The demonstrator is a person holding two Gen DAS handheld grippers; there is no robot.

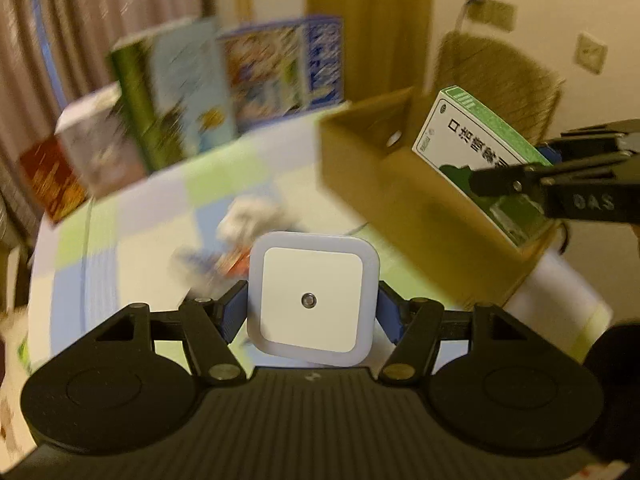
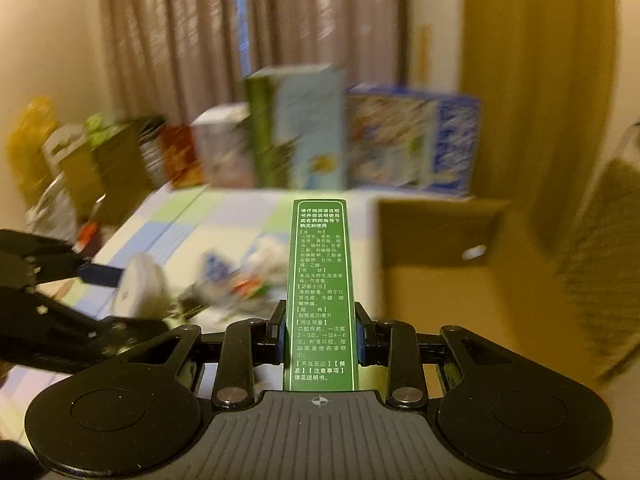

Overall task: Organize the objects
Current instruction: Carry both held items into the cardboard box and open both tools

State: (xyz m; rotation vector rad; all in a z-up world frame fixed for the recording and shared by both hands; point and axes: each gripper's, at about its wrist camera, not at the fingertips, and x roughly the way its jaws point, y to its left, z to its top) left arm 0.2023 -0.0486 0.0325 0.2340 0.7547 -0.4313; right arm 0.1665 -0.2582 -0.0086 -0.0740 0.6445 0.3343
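You are mid-carry with 2 items at once, and I judge the step in hand to be delivery into the cardboard box [image 1: 400,184].

Nearest you, your left gripper [image 1: 312,304] is clenched on a white square night light [image 1: 312,298], its blue pads pressing both side edges. It has rounded corners, a raised inner panel and a small round sensor at its centre. It hangs above the checked tablecloth [image 1: 160,216], short of the box and to its left.

Your right gripper [image 2: 320,336] grasps a green-and-white medicine carton [image 2: 320,280] by its broad faces, its narrow green side of white printed text facing the camera. In the left wrist view that carton sits tilted over the box's near right corner.

Next, you likely need to lower the carton inside the box walls before releasing, then bring the night light rightward over the opening.

Beyond the box, blurred packages [image 1: 176,92] stand along the table's far edge.
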